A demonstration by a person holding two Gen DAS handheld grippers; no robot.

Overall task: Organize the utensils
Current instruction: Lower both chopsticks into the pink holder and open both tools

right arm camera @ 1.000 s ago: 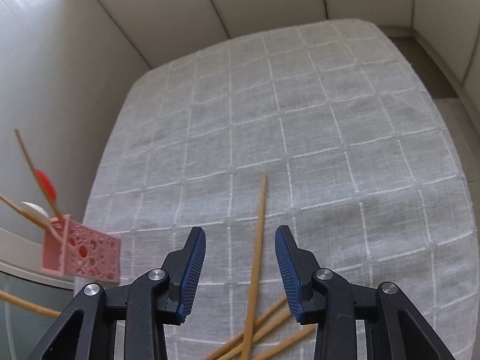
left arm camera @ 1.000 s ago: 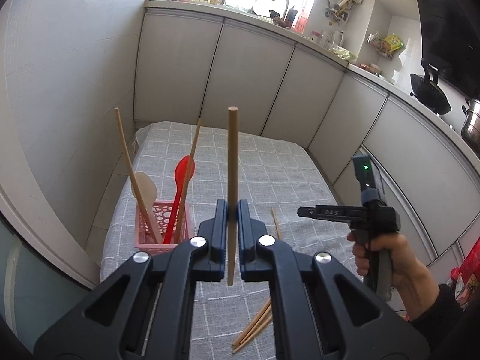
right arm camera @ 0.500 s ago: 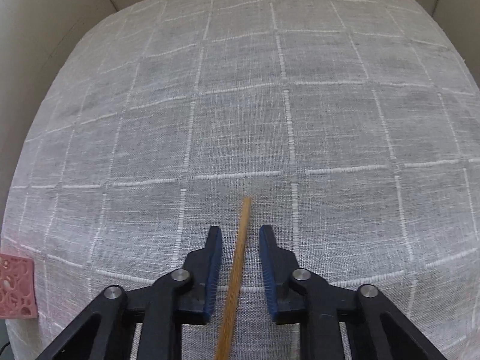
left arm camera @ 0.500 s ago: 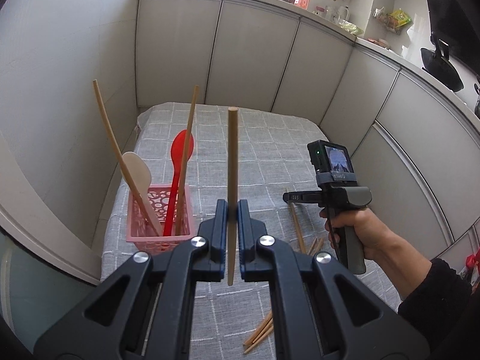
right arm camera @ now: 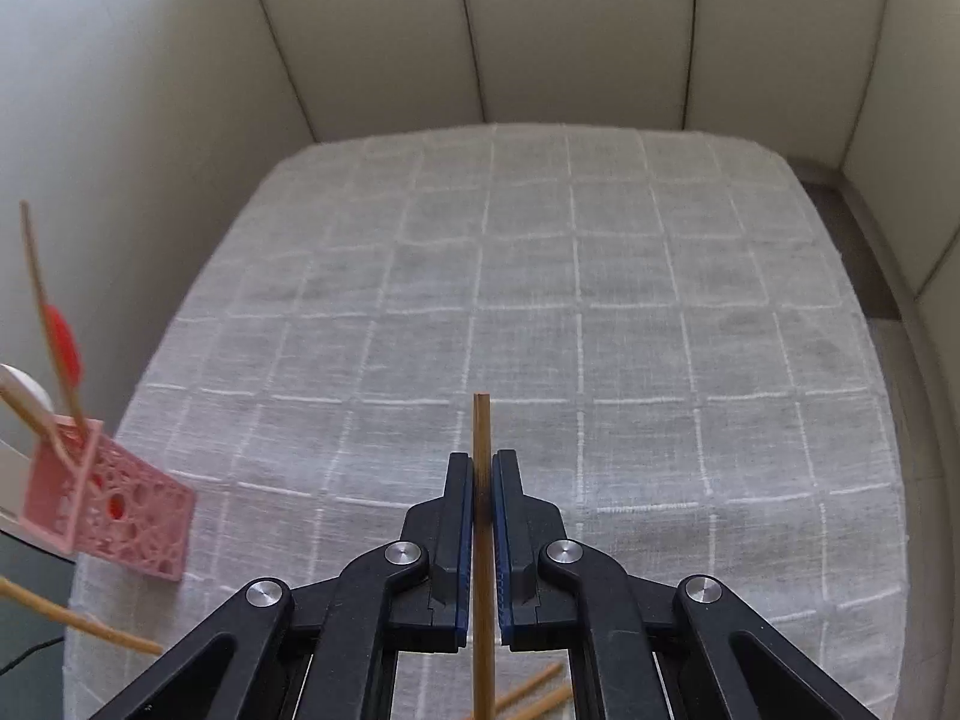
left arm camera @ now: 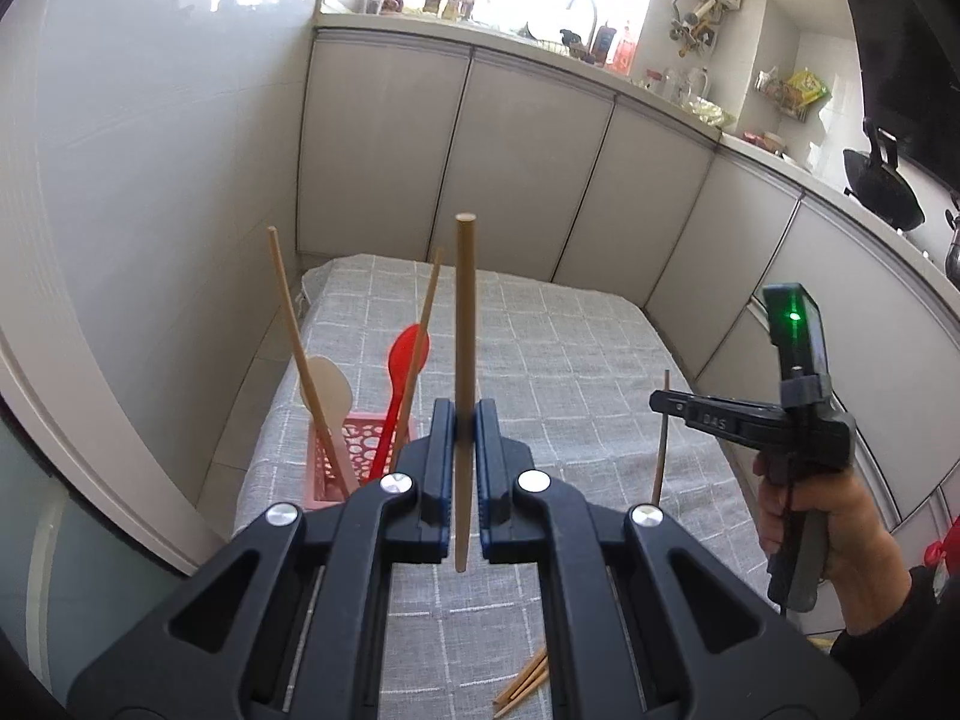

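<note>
1. Checked tablecloth (right arm camera: 600, 312): near edge cut off.
2. Pink basket (left arm camera: 354, 456), left on the cloth: base hidden.
3. Left gripper (left arm camera: 465, 420) pinches an upright chopstick (left arm camera: 465, 324), unchanged.
4. Right gripper (right arm camera: 482, 468), open before, now clamps a thin chopstick (right arm camera: 481, 420); lower end cut off.

Far and middle stretch of the checked tablecloth (right arm camera: 600, 276) lies bare. Pink basket (right arm camera: 114, 510) with upright utensils blocks the left edge; loose chopsticks (right arm camera: 534, 696) lie near.
</note>
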